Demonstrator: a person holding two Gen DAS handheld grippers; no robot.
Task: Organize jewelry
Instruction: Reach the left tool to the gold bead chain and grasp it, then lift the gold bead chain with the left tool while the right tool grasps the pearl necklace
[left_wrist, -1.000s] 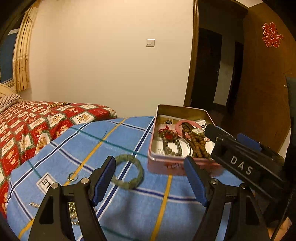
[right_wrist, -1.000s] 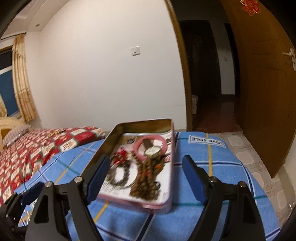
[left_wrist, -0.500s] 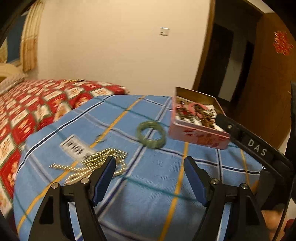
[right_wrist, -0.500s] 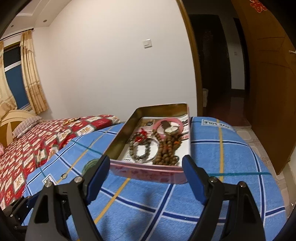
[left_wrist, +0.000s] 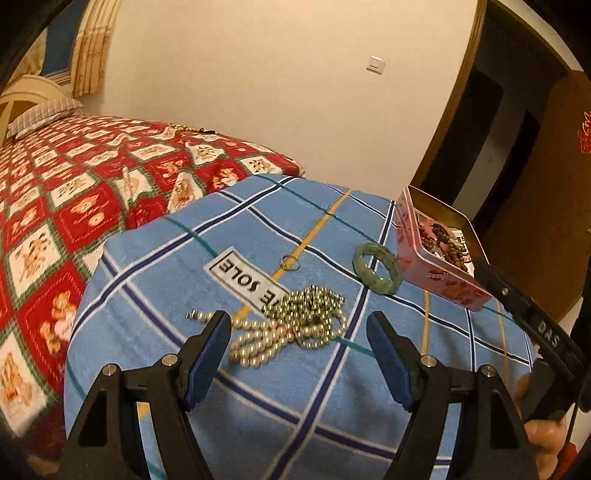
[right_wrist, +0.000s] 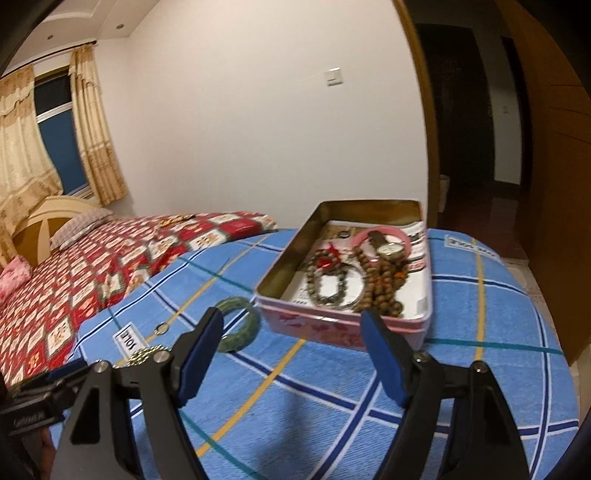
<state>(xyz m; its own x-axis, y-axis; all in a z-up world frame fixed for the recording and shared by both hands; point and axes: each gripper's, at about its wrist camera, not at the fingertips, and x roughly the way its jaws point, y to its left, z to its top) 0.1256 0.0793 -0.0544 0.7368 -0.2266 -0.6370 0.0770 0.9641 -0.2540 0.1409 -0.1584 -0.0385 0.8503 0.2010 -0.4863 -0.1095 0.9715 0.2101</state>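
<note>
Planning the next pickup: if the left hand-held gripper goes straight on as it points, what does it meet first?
Most likely the pile of gold bead necklace, lying between the open left hand-held gripper fingers on the blue checked blanket; depth is uncertain.

Warm, dim indoor light from ceiling spots. Dark doorway. Strong fisheye bending, black corners. Slight motion blur on beads. No glare.

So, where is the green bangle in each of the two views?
Left wrist: green bangle lies right of centre on the blue checked cloth, just left of the pink tin.
Right wrist: left of centre, partly behind the left finger.
Shared landmark: the pink tin.
</note>
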